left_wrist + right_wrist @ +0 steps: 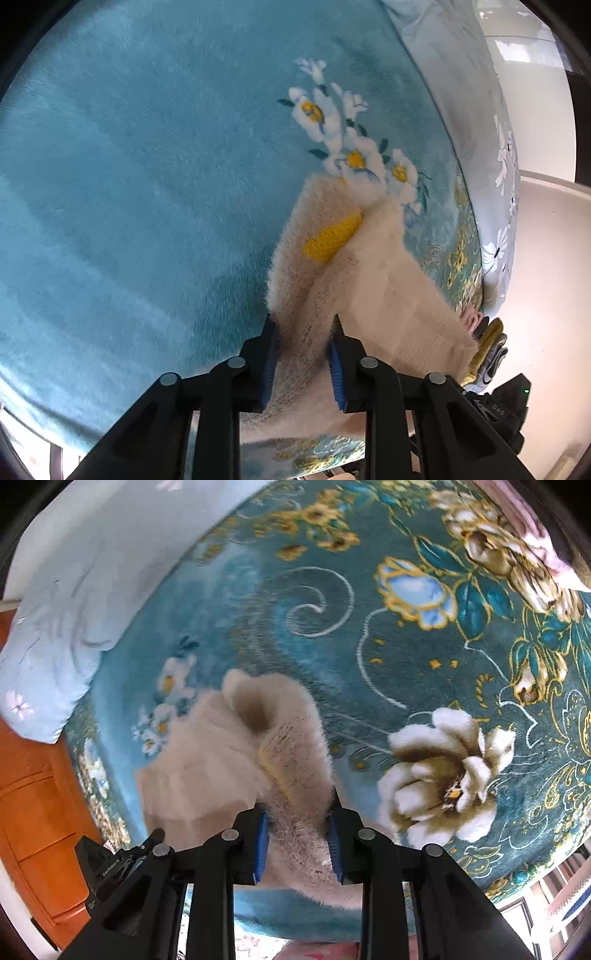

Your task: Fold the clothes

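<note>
Cream fuzzy garment (pixel 373 280) lies bunched on a teal floral plush blanket (pixel 147 166) covering a bed, near its edge; a pale blue pillow (pixel 62 627) and orange wooden cabinet (pixel 37 805) show beyond. Its long axis runs away from both cameras, yellow patch (pixel 332 236) uppermost. Left tongs (pixel 303 363) and right tongs (pixel 297 840) each pinch its near edge.

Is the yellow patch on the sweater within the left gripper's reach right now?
Probably not: the left gripper is shut on the sweater. The yellow patch lies uncovered just ahead, so it must release first.
</note>
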A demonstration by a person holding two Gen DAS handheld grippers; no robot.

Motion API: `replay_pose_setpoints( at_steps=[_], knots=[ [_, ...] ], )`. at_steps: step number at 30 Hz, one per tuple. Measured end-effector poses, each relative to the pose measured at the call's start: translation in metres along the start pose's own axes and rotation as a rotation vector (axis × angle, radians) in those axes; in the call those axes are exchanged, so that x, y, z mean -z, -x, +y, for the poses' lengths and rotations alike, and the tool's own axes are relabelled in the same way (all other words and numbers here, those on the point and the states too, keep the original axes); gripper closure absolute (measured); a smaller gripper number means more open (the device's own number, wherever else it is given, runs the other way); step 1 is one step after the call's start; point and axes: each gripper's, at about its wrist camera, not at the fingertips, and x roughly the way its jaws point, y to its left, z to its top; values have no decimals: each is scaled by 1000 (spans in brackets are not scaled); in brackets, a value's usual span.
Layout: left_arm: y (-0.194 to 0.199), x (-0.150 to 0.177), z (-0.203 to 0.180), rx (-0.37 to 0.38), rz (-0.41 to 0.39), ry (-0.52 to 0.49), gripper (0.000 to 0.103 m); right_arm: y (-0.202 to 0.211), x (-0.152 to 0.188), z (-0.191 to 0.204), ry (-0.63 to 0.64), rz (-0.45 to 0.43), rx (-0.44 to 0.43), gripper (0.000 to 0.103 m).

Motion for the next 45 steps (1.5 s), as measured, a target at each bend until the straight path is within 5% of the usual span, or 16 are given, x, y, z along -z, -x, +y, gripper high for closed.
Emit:
replay_pose_setpoints(
  at_steps=[16,28,33,45],
  knots=[
    [103,66,-25,57,-174,-46,78,92,44,11,170,-104,-166,75],
    [144,162,-91,106,-365,-34,79,187,33,0,442,-177,-283,75],
    [144,180,-116,103,-350,-85,79,211,28,-21,426,-208,-309,75],
    [102,168,-177,161,-199,-210,79,257,36,-95,235,-338,-290,75]
  ],
)
